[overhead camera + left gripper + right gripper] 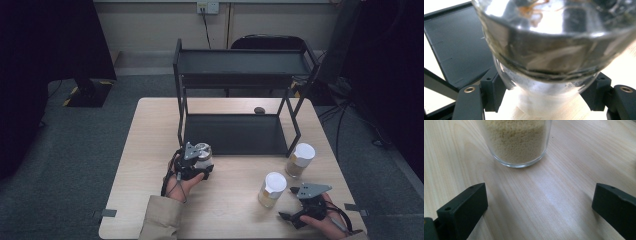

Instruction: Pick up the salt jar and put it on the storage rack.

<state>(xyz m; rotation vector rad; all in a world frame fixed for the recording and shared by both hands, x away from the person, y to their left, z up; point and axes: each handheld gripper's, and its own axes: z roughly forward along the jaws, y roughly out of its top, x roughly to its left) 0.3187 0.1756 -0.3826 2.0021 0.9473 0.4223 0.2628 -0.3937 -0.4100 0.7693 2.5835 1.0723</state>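
Wooden table (150, 150) bearing a black two-tier rack (240, 100), its lower tray (235, 134) open toward the person. Left gripper (196, 162) clamps a glass jar (202, 154) just before the tray's front left corner, upright, so the tray lies directly beyond it. Right gripper (306, 202) rests near the front edge, jaws wide and empty, a grain jar (517, 142) straight ahead.

Bare tabletop (230, 172) lies open between the two hands, but the black two-tier rack (240, 100) blocks the far side, and two white-lidded jars (272, 189) crowd the right.
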